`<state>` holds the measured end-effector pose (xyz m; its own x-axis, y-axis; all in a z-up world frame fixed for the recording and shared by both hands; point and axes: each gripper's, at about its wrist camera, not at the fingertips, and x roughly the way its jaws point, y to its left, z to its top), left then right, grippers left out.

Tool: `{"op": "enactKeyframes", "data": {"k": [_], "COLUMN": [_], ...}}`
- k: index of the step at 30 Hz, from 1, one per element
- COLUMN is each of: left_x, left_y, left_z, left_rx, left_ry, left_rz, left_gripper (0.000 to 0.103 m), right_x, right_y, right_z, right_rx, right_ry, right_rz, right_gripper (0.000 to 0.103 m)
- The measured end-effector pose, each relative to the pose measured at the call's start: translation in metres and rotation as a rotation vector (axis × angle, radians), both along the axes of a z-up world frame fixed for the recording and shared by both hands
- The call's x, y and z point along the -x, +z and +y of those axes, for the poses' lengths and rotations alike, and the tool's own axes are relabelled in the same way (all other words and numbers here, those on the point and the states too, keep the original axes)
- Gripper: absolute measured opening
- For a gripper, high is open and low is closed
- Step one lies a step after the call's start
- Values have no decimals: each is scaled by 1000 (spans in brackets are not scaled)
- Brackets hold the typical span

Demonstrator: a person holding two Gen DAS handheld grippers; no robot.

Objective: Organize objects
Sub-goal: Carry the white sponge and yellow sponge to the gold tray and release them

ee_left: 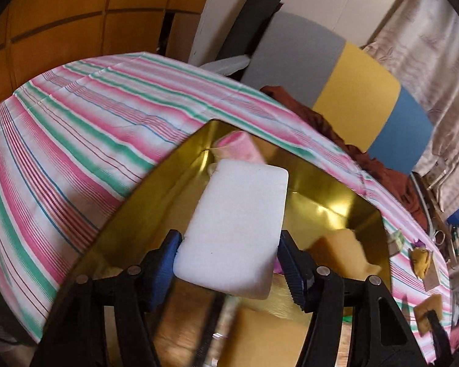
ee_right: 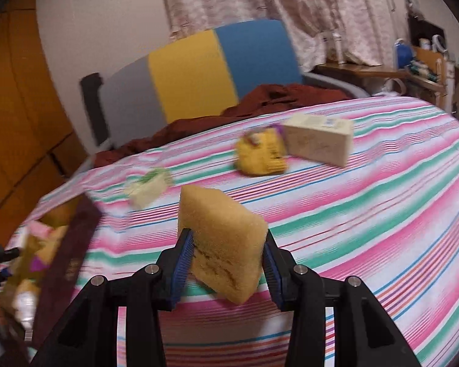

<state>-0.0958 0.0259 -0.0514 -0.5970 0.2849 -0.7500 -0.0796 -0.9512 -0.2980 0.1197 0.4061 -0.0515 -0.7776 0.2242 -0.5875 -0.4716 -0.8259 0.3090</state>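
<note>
**Two sponges in the jaws, gold tray below**

The left gripper (ee_left: 229,263) clamps a white rectangular foam block (ee_left: 238,226) above the shiny gold metal tray (ee_left: 336,189). The right gripper (ee_right: 226,263), nearly closed, squeezes a yellow porous sponge (ee_right: 223,244); the tray lies at its nine o'clock. Both look light and squashy, so mid-edge grips suit them.

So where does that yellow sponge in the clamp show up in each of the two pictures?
Left wrist view: the yellow sponge sits small at the far right edge, over the striped cloth, pinched by the right gripper.
Right wrist view: it fills the lower centre, tilted, clamped in the right gripper.
Shared landmark: the grey, yellow and blue chair behind the table.
</note>
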Motion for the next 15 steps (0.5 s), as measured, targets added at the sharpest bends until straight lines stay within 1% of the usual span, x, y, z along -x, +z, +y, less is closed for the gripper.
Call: {"op": "enactKeyframes", "data": {"k": [3,6,8,9,11,13,15], "left_x": [11,14,13,10,4,-6,-23], "left_y": [-3,-4,-4,-3,1,6,12], "left_z": [-6,-10,-12,-14,-18,-22,-26], "left_rx": [3,-12,-16,-26,-38,-24,-15], "left_ry": [9,4,22,34,53,75,107], "left_rz": [-23,-42,-48,-44,-19,21,73], "left_gripper": [65,72,88,90,90,91,97], "right_x": [11,20,26,29,34,42,51], "right_y": [15,28,38,42,45,47,47], "right_z": [-25,-50,-68,-77,-90,-105,-118], "right_rx": [29,31,22,22,26,39,65], "right_ry": [96,180,236,270,313,366,423], "right_rz": [35,59,72,76,75,66,54], "right_gripper": [44,44,44,44,44,44,44]}}
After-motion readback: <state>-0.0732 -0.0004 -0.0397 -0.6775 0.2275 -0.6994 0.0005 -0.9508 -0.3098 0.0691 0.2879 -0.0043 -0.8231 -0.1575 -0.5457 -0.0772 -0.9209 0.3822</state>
